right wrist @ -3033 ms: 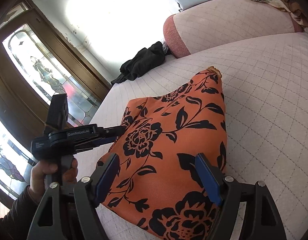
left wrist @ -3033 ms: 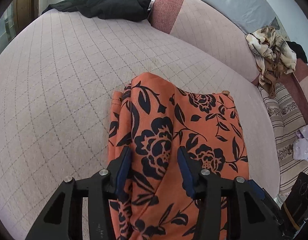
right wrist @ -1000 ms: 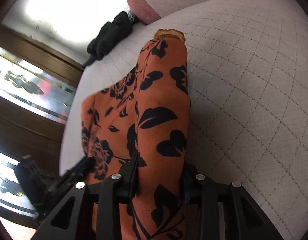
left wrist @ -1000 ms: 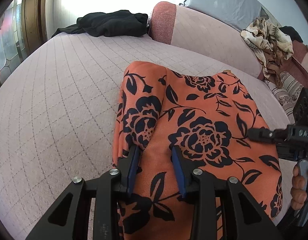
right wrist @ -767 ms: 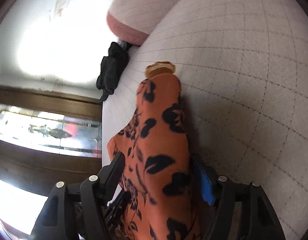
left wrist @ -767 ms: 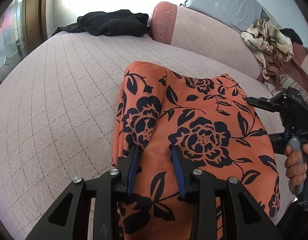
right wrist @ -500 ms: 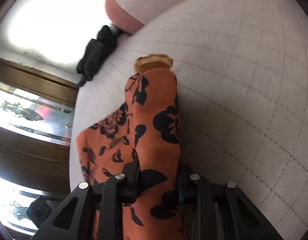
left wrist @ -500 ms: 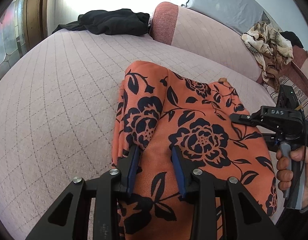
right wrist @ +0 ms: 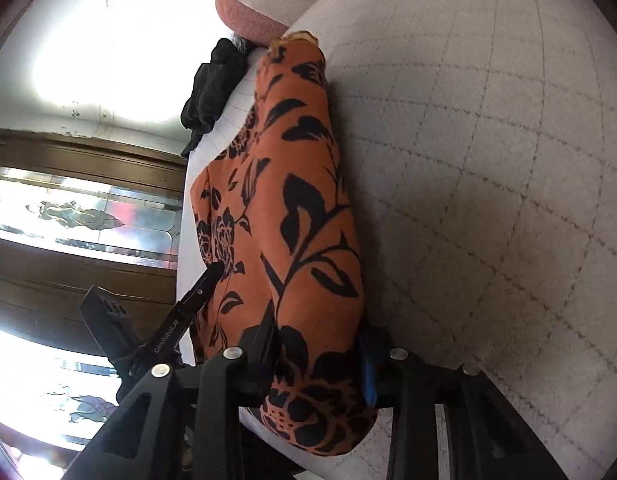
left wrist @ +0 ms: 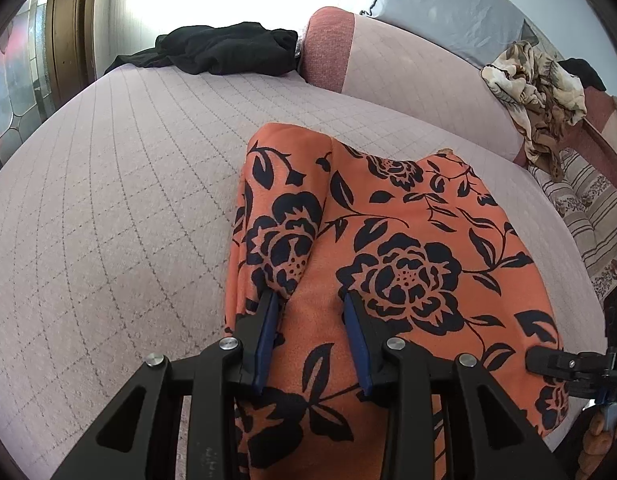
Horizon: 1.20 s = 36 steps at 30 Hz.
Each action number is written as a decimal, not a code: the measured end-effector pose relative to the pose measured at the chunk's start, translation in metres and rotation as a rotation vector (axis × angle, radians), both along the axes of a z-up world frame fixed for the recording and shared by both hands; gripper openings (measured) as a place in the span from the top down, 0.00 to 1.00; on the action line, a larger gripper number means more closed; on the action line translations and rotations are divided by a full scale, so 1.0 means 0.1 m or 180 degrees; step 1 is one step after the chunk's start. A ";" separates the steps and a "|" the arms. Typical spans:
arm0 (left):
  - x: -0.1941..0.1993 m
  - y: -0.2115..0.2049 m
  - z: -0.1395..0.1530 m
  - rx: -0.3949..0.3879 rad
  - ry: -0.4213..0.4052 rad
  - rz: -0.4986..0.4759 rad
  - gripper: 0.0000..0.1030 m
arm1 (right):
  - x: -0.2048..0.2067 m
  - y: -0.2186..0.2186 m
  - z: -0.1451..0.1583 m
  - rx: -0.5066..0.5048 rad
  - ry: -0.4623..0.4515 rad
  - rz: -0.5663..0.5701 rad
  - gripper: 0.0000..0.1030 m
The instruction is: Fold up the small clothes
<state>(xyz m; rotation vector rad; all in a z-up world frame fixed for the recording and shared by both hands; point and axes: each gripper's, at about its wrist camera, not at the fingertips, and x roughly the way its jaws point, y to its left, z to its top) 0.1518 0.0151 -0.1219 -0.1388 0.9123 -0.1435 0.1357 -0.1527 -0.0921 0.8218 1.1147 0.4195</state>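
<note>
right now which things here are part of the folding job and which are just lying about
In the job:
- orange floral garment
- left gripper, shut on it
- right gripper, jaws closing on its other edge

Lying about:
- black clothing
- beige patterned cloth
- grey pillow

Blown-out window glare, fisheye-warped edges

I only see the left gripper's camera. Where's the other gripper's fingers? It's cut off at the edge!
Observer: The right gripper has the orange flowered cloth bunched between its jaws, which are closing.
Operator: Is that side lying flat?
Observer: No, it stands up in a raised fold above the quilted cover.
Operator: Do you see my gripper too?
Observer: Yes, the left gripper touches the cloth's other edge.
</note>
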 end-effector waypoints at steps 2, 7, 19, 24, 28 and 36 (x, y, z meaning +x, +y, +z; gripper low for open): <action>-0.06 0.01 0.10 -0.0020 0.0030 0.0031 0.65 | 0.01 0.08 0.10 -0.0241 -0.0065 0.0068 0.66; -0.38 0.14 0.16 0.0098 0.0088 0.0175 0.50 | -0.02 -0.01 0.00 -0.0138 -0.0018 -0.0013 0.46; 0.08 0.49 0.38 -0.0582 0.0231 0.0149 0.46 | 0.03 0.33 0.77 -0.0627 -0.0972 0.0285 0.30; 0.74 0.36 0.25 -0.0603 0.0545 -0.0034 0.56 | 0.03 0.36 0.65 -0.0586 -0.0951 0.0379 0.30; 1.17 0.50 -0.16 -0.0525 0.0880 0.0204 0.55 | 0.03 0.30 0.52 -0.0530 -0.0857 0.0413 0.30; 0.66 0.42 0.24 -0.0258 0.0410 0.0247 0.54 | -0.05 0.28 0.55 -0.0392 -0.0839 0.0449 0.30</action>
